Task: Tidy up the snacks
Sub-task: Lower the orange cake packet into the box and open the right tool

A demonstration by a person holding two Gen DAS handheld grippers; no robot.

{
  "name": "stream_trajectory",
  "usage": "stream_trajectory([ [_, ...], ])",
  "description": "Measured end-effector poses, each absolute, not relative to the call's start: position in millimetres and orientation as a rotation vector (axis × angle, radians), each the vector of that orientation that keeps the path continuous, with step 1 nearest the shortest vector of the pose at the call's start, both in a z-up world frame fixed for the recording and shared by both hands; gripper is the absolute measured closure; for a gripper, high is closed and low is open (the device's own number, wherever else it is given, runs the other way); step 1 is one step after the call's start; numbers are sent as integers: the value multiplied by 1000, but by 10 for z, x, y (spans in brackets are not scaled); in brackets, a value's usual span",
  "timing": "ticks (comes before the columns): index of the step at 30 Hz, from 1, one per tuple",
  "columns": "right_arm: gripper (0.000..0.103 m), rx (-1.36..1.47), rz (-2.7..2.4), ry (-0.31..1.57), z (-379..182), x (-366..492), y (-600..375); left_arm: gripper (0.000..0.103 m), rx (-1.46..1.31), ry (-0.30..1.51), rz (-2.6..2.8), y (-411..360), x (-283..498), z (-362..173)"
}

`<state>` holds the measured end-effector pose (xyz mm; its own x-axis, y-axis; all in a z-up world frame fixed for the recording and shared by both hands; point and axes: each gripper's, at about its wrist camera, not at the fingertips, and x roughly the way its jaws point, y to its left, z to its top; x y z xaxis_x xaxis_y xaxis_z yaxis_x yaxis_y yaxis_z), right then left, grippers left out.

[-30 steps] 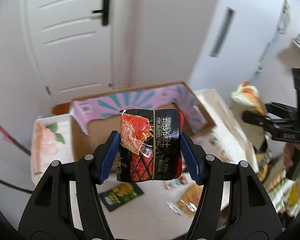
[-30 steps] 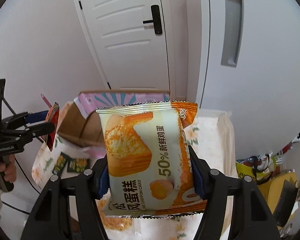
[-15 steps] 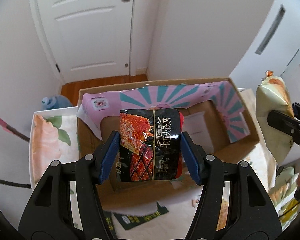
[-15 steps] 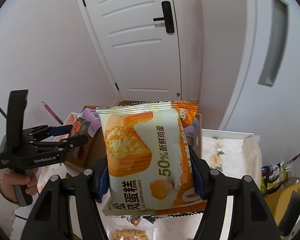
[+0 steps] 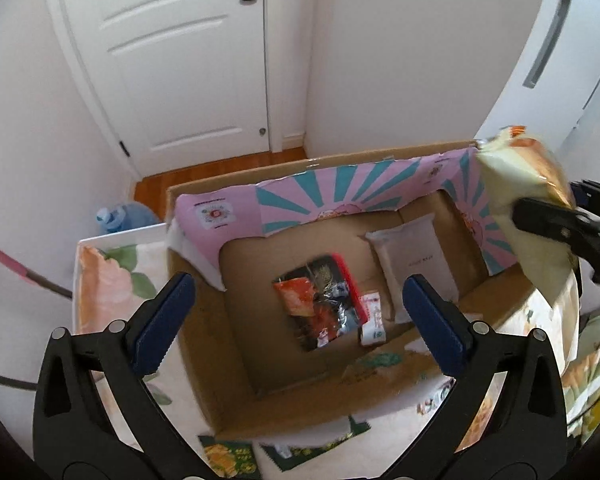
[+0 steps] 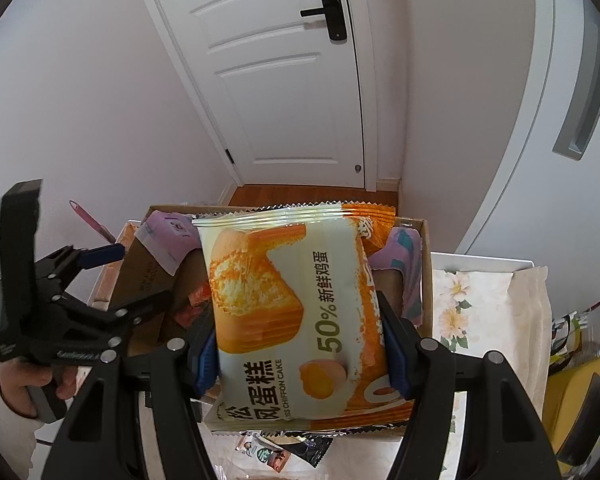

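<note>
**Ana:** What do you have at the left fingers?

**Me:** My left gripper [image 5: 296, 312] has its blue pads spread wide with nothing between them; the jaws have just been opening. Seen through the gap, the glossy black-and-red foil snack packet [image 5: 318, 306] with the crab picture lies flat on the floor of the open brown cardboard box with a pink and teal sunburst liner [image 5: 340, 188], well below the pads and touching neither. Half a second ago that packet was pinched between them.

**Ana:** Anything beside it?

**Me:** A small white-and-red sachet [image 5: 374, 316] touches its right edge, and a plain white pillow pouch [image 5: 414, 256] lies near the right wall of the box.

**Ana:** And the right side?

**Me:** My right gripper [image 6: 302, 354] is clamped on the orange-and-cream plastic chiffon cake bag [image 6: 296, 312], pads pressing both its side edges, print facing the camera. It hangs over the near right part of the box. A second ago the box sat farther ahead; now the bag covers much of its opening. From there I see the left gripper [image 6: 114, 276] at the box's left side, gaping, in a hand [image 6: 24, 384] with a white sleeve.
</note>
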<state>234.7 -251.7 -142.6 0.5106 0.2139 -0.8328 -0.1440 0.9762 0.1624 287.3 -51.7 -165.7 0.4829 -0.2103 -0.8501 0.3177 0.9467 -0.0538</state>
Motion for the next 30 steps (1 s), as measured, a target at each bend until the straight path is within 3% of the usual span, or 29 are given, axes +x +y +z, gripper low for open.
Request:
stream_trajectory([
  [16, 40, 119, 305, 1129, -1798, 2800, -1990, 0, 55, 955, -251, -86, 2507, -1347],
  [18, 36, 137, 306, 1139, -1855, 2852, -1958, 0, 55, 947, -242, -41, 2475, -1314],
  [21, 11, 122, 283, 1122, -1882, 2871, -1955, 0, 58, 939, -228, 10, 2418, -1276],
  [30, 10, 43, 283, 1020, -1514, 2512, -2092, 0, 23, 893, -183, 195, 2150, -1064],
])
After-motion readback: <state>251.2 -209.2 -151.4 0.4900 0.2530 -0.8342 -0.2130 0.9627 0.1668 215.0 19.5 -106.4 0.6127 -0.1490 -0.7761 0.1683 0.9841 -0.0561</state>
